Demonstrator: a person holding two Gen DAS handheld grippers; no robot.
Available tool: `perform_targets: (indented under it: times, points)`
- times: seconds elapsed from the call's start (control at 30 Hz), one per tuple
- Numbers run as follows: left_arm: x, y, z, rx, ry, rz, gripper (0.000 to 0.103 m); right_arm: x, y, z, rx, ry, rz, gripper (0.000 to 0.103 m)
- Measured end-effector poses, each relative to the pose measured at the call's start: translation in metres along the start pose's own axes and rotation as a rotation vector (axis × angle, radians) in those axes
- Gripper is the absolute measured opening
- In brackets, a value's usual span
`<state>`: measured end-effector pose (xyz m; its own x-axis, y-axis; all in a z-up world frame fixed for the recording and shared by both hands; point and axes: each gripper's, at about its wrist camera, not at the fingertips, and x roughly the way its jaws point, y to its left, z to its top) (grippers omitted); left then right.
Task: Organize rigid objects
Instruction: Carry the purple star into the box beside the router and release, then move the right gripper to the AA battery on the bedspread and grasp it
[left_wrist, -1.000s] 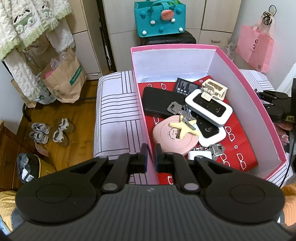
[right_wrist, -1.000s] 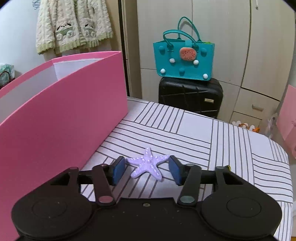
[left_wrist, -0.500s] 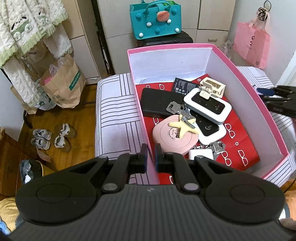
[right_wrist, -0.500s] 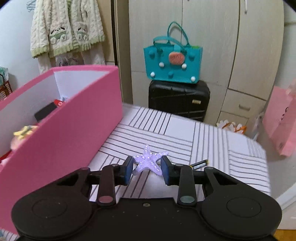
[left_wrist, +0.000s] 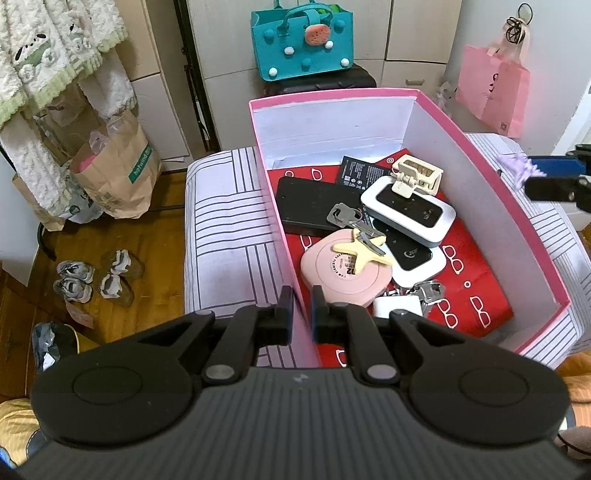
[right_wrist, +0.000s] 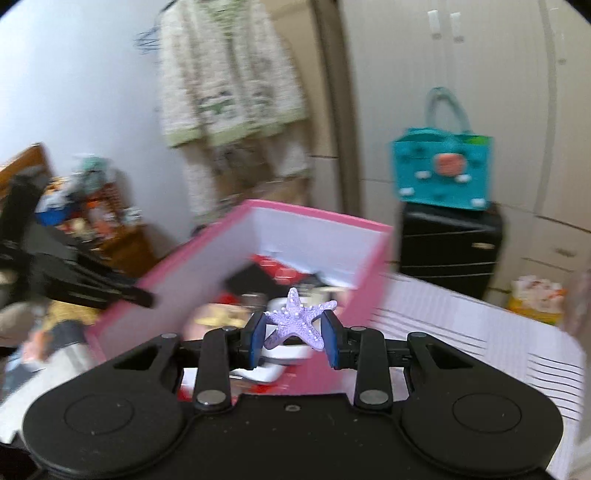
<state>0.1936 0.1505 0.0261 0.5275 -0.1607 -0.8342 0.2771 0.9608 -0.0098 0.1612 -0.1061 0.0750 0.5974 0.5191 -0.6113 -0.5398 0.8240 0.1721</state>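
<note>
My right gripper (right_wrist: 294, 338) is shut on a purple starfish (right_wrist: 299, 320) and holds it in the air over the near right wall of the pink box (right_wrist: 364, 266). The starfish also shows at the right edge of the left wrist view (left_wrist: 519, 170). My left gripper (left_wrist: 302, 312) is shut on the left wall of the pink box (left_wrist: 282, 236). Inside the box lie a yellow starfish (left_wrist: 364, 247) on a pink round case (left_wrist: 345, 267), keys (left_wrist: 347, 216), a white wifi router (left_wrist: 408, 210), a black phone (left_wrist: 310, 206) and a cream clip (left_wrist: 417, 173).
The box sits on a striped white cushion (left_wrist: 225, 236). A teal felt bag (left_wrist: 301, 38) stands on a black suitcase (right_wrist: 448, 251) behind it. A pink paper bag (left_wrist: 493, 86) hangs at the right. Shoes (left_wrist: 92, 273) and a brown paper bag (left_wrist: 118, 166) are on the wood floor at left.
My right gripper closed on the purple starfish, lifted it off the cushion and swung it left over the box. The left gripper kept its hold on the box wall.
</note>
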Motion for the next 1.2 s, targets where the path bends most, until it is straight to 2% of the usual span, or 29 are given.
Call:
perform_targets:
  times: [0.07,0.27,0.5,0.73,0.87,0.97,1.1,1.2]
  points:
    - [0.0,-0.001,-0.001,0.007,-0.007,0.002,0.008,0.01,0.012,0.008,-0.01,0.023,0.04,0.038]
    - [0.0,0.003,-0.002,0.011,-0.018,-0.018,0.009,0.038,0.043,0.026,-0.07,0.105,0.044,0.038]
    - [-0.002,0.004,-0.004,0.023,-0.028,-0.031,0.01,0.074,0.039,0.031,-0.001,0.169,0.101,0.038]
    - [-0.001,0.004,-0.005,0.024,-0.027,-0.031,0.01,0.12,0.03,0.03,-0.011,0.259,0.053,0.038]
    - [-0.001,0.004,-0.005,0.02,-0.024,-0.035,0.01,0.13,0.026,0.026,-0.051,0.305,0.021,0.039]
    - [-0.001,0.004,-0.004,0.028,-0.025,-0.034,0.01,0.115,0.029,0.022,-0.102,0.26,-0.026,0.039]
    - [-0.002,0.003,-0.006,0.039,-0.032,-0.033,0.01,0.067,0.022,0.016,-0.075,0.152,0.015,0.042]
    - [-0.003,0.003,-0.007,0.039,-0.035,-0.033,0.01,0.032,0.01,0.005,-0.059,0.078,-0.045,0.042]
